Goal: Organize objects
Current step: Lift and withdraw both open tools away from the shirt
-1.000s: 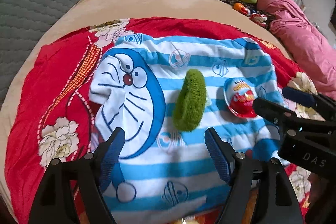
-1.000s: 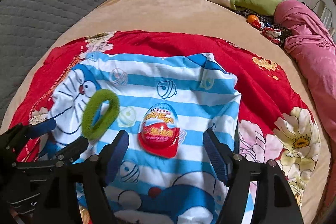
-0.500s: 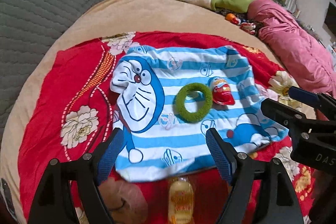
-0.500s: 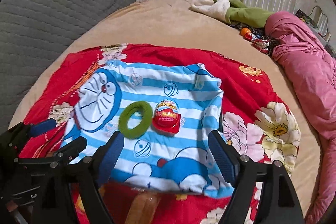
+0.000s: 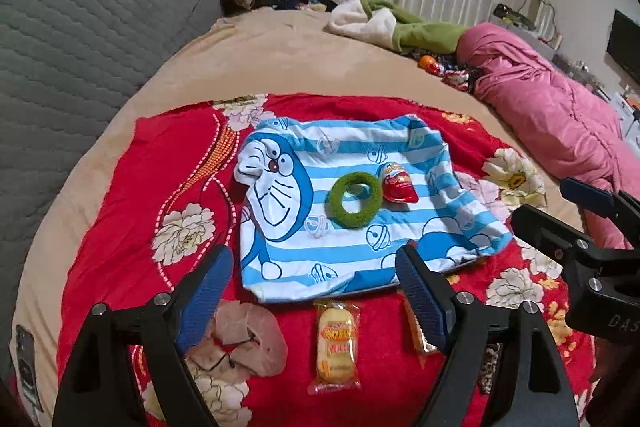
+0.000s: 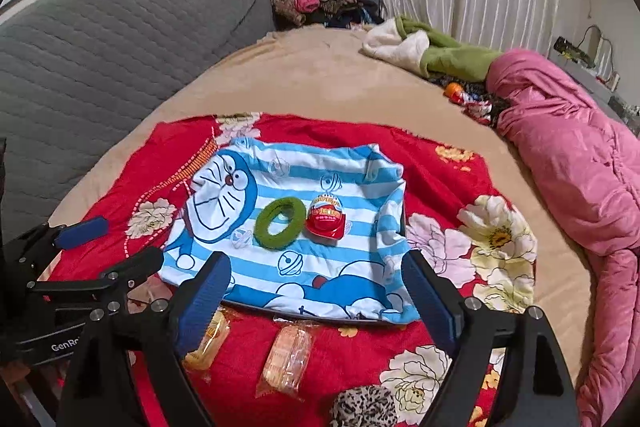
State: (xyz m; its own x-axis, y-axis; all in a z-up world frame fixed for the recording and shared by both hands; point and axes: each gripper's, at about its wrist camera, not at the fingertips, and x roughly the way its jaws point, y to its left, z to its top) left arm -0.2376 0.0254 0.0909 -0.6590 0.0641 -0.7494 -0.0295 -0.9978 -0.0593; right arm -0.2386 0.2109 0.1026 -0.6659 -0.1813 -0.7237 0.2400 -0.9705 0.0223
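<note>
Bed with tan sheet (image 5: 280, 63); red floral blanket (image 5: 132, 187) spread over it, grey quilted headboard (image 5: 80, 27) behind, pink duvet (image 5: 560, 123) bunched at the right.

Blue-striped cartoon cloth (image 5: 348, 239) lies flat on the blanket. On it: green ring (image 5: 353, 199) and red chocolate egg (image 5: 398, 183), just beside each other, egg to the right.

Near edge of cloth, on the blanket: yellow snack packet (image 5: 336, 345), orange wrapped snack (image 6: 287, 361), pinkish fabric piece (image 5: 248, 337), leopard-print item (image 6: 362, 409).

Left gripper (image 5: 316, 291): jaws spread wide and opening further, nothing between the pads, touching nothing.

Right gripper (image 6: 316, 297): same, jaws wide and opening, empty, clear of cloth and objects.

Both grippers hang above the near edge of the cloth, side by side.
</note>
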